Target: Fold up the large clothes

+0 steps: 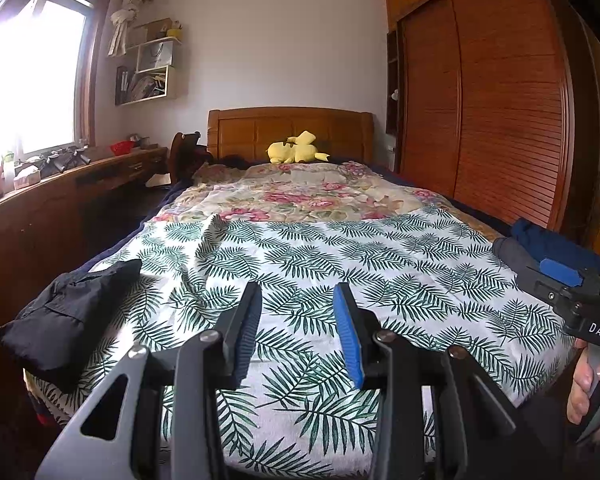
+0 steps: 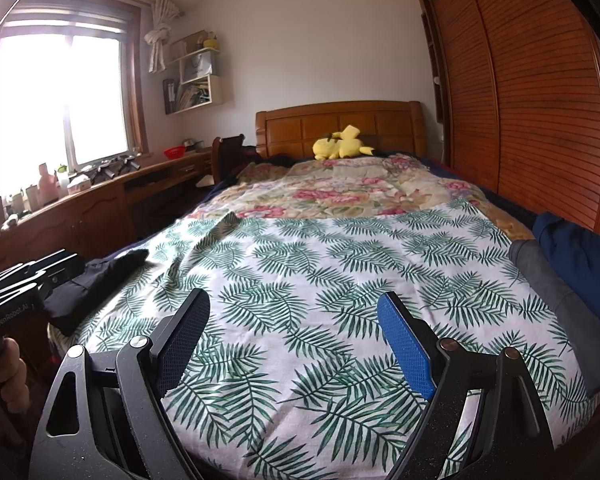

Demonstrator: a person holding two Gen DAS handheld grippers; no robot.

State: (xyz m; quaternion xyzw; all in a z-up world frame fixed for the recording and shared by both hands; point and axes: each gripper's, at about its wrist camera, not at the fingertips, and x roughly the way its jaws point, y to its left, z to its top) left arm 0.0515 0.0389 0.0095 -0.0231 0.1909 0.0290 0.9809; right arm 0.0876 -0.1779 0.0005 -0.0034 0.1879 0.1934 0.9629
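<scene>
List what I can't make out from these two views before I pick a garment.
- Blue garment: cut off by the frame edge in the right wrist view; the right gripper overlaps it in the left wrist view.
- Grey garment: type unreadable, partly under the blue one.
- Black garment: bunched, shape unclear.
- Window: overexposed.

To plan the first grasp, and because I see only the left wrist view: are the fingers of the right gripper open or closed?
Observer: Open. The right gripper holds its fingers wide apart, with nothing between them, over the white bed sheet with green palm-leaf print.
Operator: The right gripper hides the grey garment from me. Where does it reach?
Observer: The folded grey cloth garment runs along the bed's right edge toward the foot, and the dark blue cloth garment touches its far side.
</scene>
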